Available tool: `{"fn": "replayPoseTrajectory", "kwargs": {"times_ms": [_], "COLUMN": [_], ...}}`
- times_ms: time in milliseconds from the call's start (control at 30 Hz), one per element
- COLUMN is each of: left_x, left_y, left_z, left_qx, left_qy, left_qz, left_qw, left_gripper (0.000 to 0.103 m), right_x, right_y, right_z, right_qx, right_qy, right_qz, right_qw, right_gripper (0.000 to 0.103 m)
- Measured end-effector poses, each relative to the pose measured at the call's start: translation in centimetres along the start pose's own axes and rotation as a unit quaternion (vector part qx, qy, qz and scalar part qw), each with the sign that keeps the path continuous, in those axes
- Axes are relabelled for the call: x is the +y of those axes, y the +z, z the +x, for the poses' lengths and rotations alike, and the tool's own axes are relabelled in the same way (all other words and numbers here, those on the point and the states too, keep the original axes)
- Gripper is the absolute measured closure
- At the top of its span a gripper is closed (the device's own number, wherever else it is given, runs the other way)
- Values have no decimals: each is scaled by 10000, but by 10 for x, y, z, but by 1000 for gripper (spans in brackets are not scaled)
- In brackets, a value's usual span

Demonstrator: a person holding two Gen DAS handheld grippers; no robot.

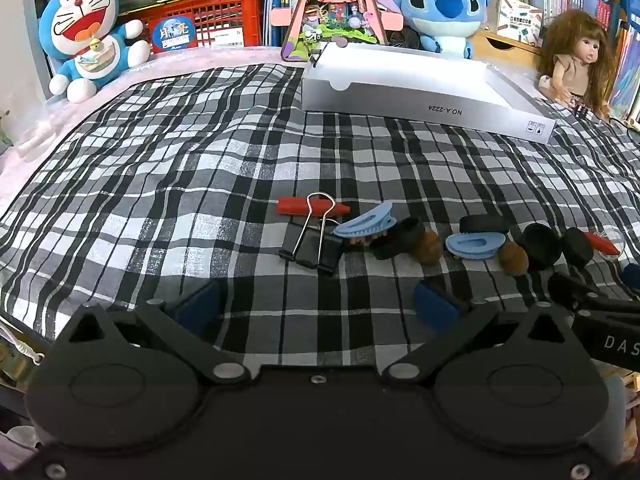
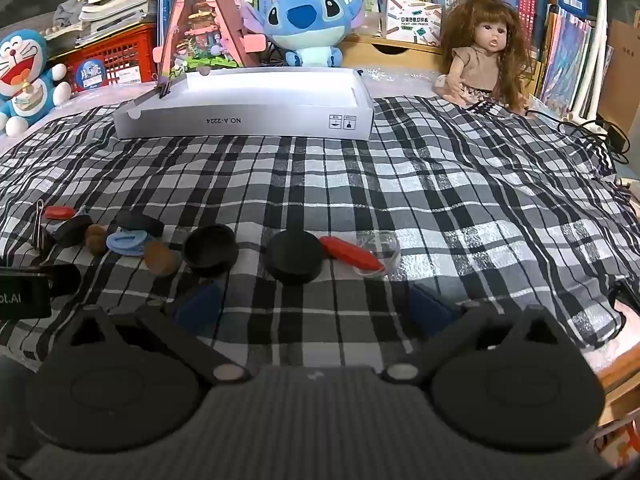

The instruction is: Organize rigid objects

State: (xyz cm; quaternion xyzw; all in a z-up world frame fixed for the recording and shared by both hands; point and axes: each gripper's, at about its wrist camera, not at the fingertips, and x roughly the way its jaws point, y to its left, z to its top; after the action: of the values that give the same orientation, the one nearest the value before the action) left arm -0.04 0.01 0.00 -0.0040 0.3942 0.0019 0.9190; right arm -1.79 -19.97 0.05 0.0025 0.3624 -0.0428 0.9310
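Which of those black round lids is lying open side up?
The black lid left of centre before the right claw: its hollow inside and raised rim show. The black cap to its right lies flat top up, beside the red piece.

In the left wrist view, the small red plastic piece (image 1: 314, 207) is partly covered by the wire handle of the black metal binder clip (image 1: 310, 249). The white shallow cardboard box (image 1: 424, 100) shows only its outer wall — its inside cannot be seen. In the right wrist view, the same binder clip (image 2: 38, 224) is cut by the left edge. The clear plastic item (image 2: 380, 252) beside another red piece (image 2: 352, 256) is too transparent to identify — its shape is unclear.
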Motion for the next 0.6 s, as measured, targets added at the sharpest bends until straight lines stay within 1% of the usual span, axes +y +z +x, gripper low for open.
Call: {"fn": "replayPoseTrajectory", "kwargs": {"times_ms": [600], "left_x": [0], "left_y": [0], "left_z": [0], "left_qx": [33], "left_qy": [11], "left_qz": [13], "left_qw": [10000], "left_gripper": [0], "right_x": [1], "right_y": [0], "right_z": [0], "right_qx": [31], "right_qy": [-5], "right_qz": [11], "right_qw": [10000], "right_gripper": [0]}}
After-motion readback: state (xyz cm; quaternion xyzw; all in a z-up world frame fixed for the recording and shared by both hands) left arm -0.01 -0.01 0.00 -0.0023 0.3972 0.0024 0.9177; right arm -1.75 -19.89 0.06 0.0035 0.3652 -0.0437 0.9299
